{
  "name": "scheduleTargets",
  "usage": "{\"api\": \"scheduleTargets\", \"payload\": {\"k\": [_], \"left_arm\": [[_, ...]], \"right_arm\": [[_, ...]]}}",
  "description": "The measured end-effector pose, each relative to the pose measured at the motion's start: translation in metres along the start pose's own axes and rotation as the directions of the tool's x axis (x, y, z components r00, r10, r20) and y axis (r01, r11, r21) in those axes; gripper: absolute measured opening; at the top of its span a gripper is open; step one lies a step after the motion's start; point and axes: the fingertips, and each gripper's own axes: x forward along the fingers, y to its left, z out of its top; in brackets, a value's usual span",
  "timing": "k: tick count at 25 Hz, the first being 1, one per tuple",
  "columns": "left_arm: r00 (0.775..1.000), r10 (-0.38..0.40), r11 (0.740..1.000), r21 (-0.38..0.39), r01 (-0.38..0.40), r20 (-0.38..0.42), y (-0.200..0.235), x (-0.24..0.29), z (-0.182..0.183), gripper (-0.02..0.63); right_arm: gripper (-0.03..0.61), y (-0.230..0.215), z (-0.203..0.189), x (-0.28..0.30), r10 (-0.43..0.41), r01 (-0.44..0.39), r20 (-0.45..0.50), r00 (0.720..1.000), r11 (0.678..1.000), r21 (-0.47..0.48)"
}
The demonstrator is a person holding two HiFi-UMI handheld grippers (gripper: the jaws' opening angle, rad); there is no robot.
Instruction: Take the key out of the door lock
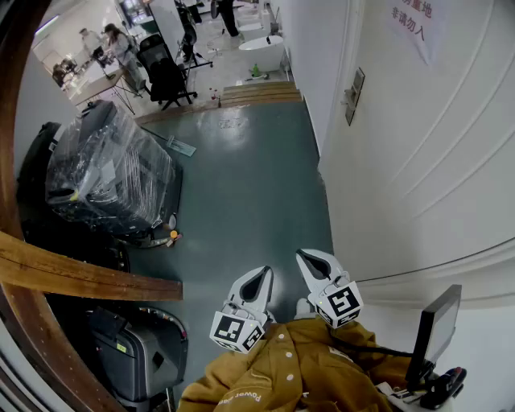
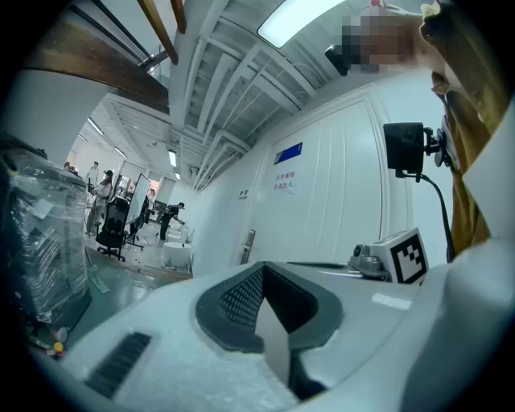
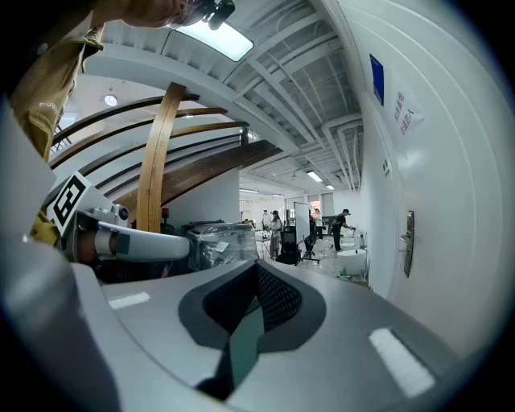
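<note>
Plastic-wrapped machine sits off left, and green floor runs up to the white door. The door lock is well ahead, key too small to spot. Left gripper and right gripper are both clenched on nothing. Only the gripper views catch the ceiling light.

A plastic-wrapped machine is sitting at nine o'clock, a black chair is standing at eleven, and a monitor at four.
</note>
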Motion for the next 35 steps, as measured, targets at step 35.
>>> {"api": "scheduleTargets", "payload": {"k": [35], "left_arm": [[0.997, 0.067, 0.995, -0.076, -0.069, -0.028, 0.118, -0.037, 0.007, -0.002]], "right_arm": [[0.008, 0.017, -0.017, 0.097, -0.053, 0.057, -0.050, 0.997, 0.995, 0.081]]}}
